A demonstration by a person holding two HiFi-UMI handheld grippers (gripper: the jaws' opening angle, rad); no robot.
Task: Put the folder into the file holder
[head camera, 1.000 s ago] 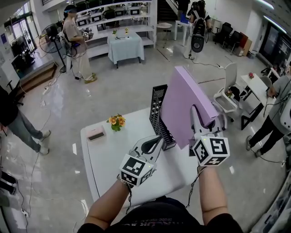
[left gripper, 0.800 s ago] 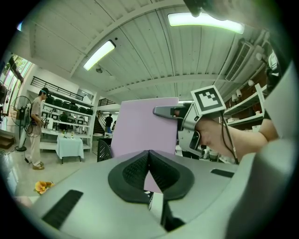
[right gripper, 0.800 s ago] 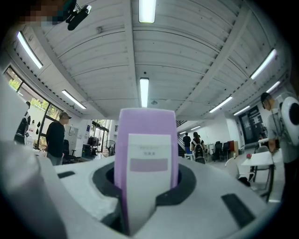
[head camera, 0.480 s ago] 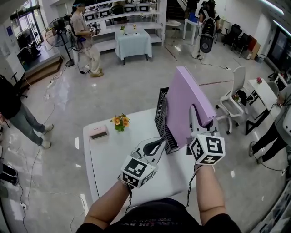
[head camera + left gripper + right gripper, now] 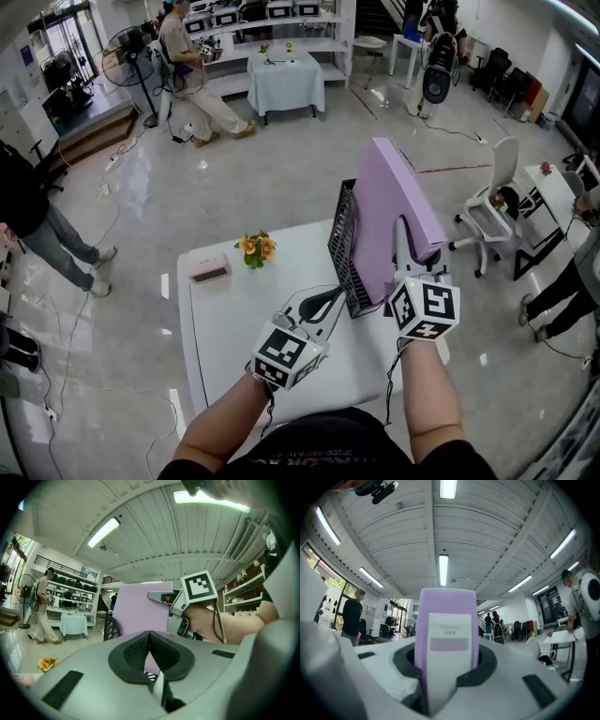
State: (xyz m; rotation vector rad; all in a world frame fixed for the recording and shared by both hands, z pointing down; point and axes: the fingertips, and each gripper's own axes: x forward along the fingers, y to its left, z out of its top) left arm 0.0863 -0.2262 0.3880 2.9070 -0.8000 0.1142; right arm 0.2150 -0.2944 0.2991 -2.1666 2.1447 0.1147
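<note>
A thick lilac folder [image 5: 389, 211] stands upright with my right gripper [image 5: 405, 246] shut on its spine; the spine with its white label [image 5: 447, 641] fills the gap between the jaws in the right gripper view. The folder's lower edge sits right beside the black mesh file holder [image 5: 343, 246] on the white table [image 5: 225, 323], partly hiding it. My left gripper [image 5: 323, 302] is shut and empty, just in front of the holder's near end. In the left gripper view the folder [image 5: 140, 609] and the holder [image 5: 111, 627] lie straight ahead.
A small pink box [image 5: 208, 271] and a bunch of orange flowers [image 5: 255, 248] sit on the table's far left part. A white chair [image 5: 492, 211] stands to the right of the table. People stand around the room, one at the left [image 5: 37, 220].
The folder and my right gripper have come down and toward the holder. My left gripper has edged closer to the holder's near end.
</note>
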